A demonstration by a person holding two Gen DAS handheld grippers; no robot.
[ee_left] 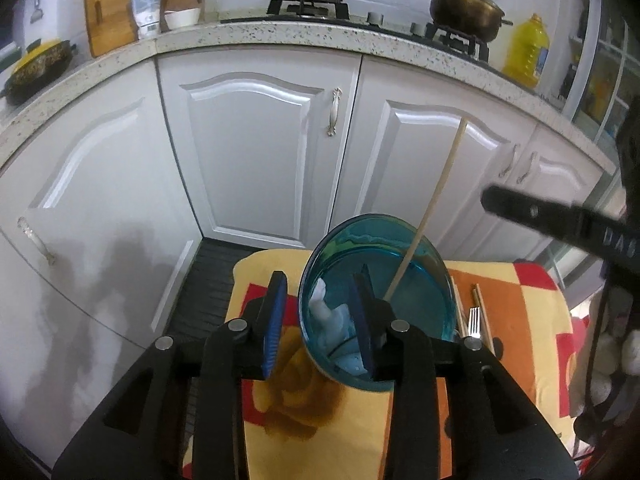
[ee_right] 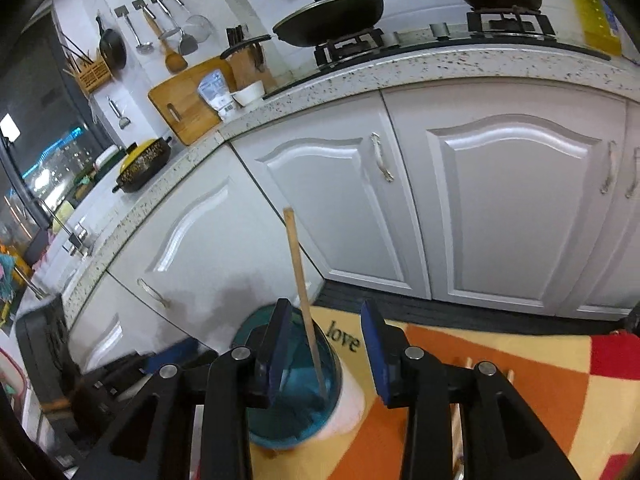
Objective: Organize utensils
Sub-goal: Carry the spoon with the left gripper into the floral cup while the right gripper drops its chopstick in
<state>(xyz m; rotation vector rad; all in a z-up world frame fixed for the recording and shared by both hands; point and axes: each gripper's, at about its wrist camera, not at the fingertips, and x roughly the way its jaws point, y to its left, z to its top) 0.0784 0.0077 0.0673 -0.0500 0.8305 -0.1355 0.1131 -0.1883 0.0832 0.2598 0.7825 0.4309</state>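
While both grippers hung released, left gripper straddled the blue cup rim; right gripper stood beside it. 1 chopstick leaned inside; fork lay beside on the blanket.

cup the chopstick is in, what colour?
Translucent teal-blue cup; clearest in the left wrist view.

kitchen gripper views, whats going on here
A person with two handheld grippers is sorting utensils on a patterned cloth. A blue glass cup holds one wooden chopstick. The left gripper has its jaws open astride the cup's rim. The right gripper is open, empty. A fork and more chopsticks lie beside the cup.
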